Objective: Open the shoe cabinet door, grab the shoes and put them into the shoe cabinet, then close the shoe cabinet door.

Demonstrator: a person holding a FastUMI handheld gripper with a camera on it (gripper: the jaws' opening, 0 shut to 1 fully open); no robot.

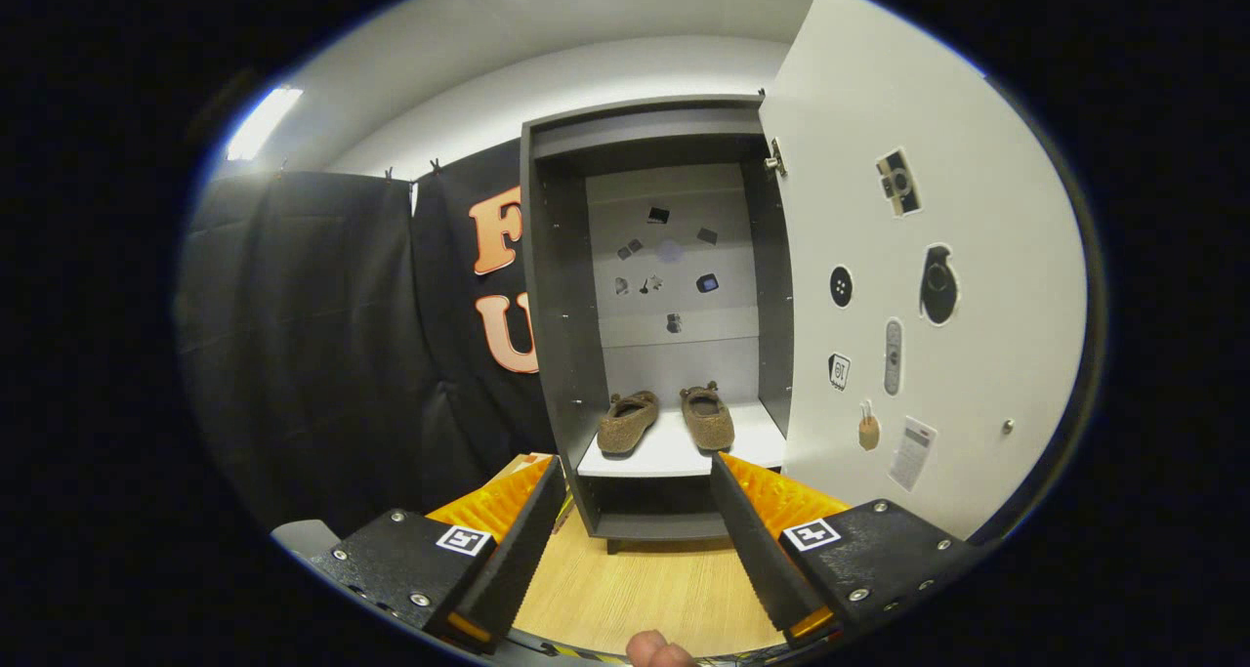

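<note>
A tall grey shoe cabinet [562, 315] stands ahead with its white door [928, 257] swung wide open to the right. Two brown fuzzy shoes rest side by side on the white shelf [674, 457] inside: the left shoe [626, 422] and the right shoe [707, 416]. My gripper [635, 472] is open, with nothing between its fingers. It sits back from the cabinet, its fingertips just short of the shelf's front edge, apart from the shoes.
The door's inner face carries several stickers and a small knob [1007, 426] near its far edge. The cabinet's back panel [674, 257] also bears stickers. Black cloth [322, 354] hangs left of the cabinet. A light wooden floor [645, 589] lies below. A fingertip [656, 650] shows under the gripper.
</note>
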